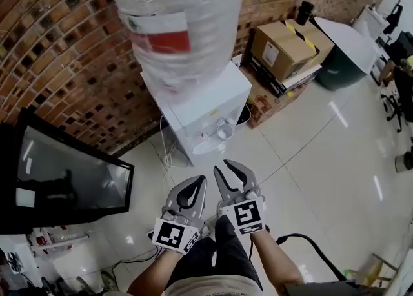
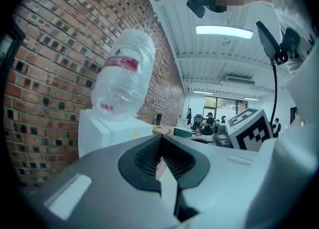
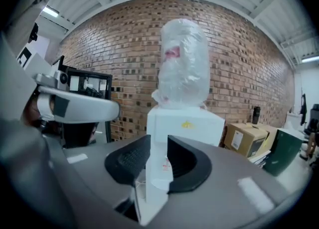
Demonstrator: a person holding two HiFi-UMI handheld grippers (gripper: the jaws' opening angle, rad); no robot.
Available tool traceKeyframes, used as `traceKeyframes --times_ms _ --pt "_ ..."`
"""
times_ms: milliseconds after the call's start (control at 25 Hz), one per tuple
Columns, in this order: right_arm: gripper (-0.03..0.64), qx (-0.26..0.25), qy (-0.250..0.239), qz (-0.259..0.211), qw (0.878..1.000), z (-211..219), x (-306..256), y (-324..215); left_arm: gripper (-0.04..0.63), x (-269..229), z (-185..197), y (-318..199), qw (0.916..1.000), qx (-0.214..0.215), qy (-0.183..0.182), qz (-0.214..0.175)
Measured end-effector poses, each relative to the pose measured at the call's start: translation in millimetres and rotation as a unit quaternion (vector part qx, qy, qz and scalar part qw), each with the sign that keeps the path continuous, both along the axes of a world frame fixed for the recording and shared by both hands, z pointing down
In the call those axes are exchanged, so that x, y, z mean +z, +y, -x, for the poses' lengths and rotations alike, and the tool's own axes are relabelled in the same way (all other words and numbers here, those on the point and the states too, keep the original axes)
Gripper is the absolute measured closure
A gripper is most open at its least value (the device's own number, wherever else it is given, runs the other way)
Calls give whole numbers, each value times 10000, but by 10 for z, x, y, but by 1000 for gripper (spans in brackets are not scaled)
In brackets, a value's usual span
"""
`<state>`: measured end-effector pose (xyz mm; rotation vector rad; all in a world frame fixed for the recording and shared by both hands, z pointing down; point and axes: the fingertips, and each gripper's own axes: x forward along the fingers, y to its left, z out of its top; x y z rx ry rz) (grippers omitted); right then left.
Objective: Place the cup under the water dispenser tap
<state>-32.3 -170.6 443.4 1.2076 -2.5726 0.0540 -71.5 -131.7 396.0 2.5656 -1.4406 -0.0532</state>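
A white water dispenser with a large plastic-wrapped bottle stands against the brick wall. A small white cup sits at its front, over the drip ledge; the tap is hidden from above. Both grippers hang side by side in front of the dispenser, away from the cup. My left gripper has its tips together and nothing between them. My right gripper keeps a narrow gap with nothing in it. In the right gripper view the dispenser shows through that gap. In the left gripper view the jaws meet.
Cardboard boxes and a dark green bin stand right of the dispenser. A black screen leans at the left. A black cable lies on the tiled floor near the person's feet. Office desks and chairs are at the far right.
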Motion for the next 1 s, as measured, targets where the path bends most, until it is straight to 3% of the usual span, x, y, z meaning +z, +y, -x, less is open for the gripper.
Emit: traceKeyframes --times_ms 480,1000 --pt "583 -163 -3 -468 9988 180 -1103 940 603 -733 -50 708 9977 394 340 -438" --pt "611 252 148 -289 9992 -40 -1126 1731 603 -861 -78 1382 9950 774 511 -373"
